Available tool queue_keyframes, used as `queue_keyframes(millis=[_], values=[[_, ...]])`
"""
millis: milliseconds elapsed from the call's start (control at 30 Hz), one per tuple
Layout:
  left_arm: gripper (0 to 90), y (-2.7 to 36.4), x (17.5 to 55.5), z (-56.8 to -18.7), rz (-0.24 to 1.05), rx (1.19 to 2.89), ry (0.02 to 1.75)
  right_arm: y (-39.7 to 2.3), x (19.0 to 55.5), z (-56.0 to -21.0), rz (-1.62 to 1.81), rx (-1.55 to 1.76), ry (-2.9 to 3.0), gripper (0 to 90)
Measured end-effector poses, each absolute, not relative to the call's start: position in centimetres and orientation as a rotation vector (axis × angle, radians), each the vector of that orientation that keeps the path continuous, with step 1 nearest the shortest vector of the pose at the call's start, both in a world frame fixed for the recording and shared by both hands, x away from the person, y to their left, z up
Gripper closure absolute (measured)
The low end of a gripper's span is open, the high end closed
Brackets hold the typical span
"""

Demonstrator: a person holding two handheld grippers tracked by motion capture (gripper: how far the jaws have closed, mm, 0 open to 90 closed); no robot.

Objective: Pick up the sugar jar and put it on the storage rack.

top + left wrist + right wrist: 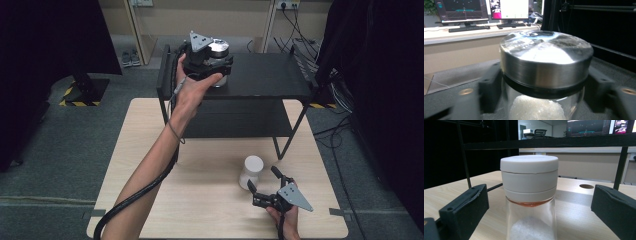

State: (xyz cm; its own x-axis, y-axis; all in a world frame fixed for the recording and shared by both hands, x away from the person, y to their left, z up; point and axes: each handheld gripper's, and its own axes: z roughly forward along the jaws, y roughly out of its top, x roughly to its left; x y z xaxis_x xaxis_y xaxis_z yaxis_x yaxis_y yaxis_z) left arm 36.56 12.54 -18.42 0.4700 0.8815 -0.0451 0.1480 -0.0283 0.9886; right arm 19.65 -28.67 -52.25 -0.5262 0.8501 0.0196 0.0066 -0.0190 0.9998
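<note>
A glass jar with a shiny metal lid (218, 48) stands on the top of a black shelf rack (265, 75), holding white granules (536, 107). My left gripper (219, 67) reaches around it from the near side. Its black fingers (489, 87) flank the glass closely without clearly pressing it, so it is open. A second glass jar with a white screw lid (251, 169) stands on the wooden table (200, 200). My right gripper (262, 177) sits just in front of it, open, fingers (465, 207) wide apart on both sides of the jar (529, 177).
The rack's lower shelf (235, 120) and thin legs (278, 147) stand at the table's far side. Black curtains close in left and right. Cables (335, 85) lie on the floor to the right. A desk with monitors (461, 10) is behind the rack.
</note>
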Motion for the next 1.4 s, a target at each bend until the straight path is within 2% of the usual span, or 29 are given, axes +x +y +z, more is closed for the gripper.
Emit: queue_keyframes(millis=[133,167,667,1400], values=[[2.0,12.5,35.9,-18.4,0.777,1.475,0.961,-28.7,19.6,-52.3,1.622,0.911,1.590,1.4],[0.0,12.6,35.8,-18.3,0.766,1.470,0.966,-28.7,19.6,-52.2,1.620,0.913,1.589,1.1],[0.0,13.9,33.9,-18.7,0.710,1.437,0.953,-28.6,19.6,-52.3,1.619,0.913,1.588,0.8],[0.0,16.5,30.3,-19.3,0.639,1.454,0.835,-28.6,19.5,-52.3,1.613,0.915,1.588,0.5]])
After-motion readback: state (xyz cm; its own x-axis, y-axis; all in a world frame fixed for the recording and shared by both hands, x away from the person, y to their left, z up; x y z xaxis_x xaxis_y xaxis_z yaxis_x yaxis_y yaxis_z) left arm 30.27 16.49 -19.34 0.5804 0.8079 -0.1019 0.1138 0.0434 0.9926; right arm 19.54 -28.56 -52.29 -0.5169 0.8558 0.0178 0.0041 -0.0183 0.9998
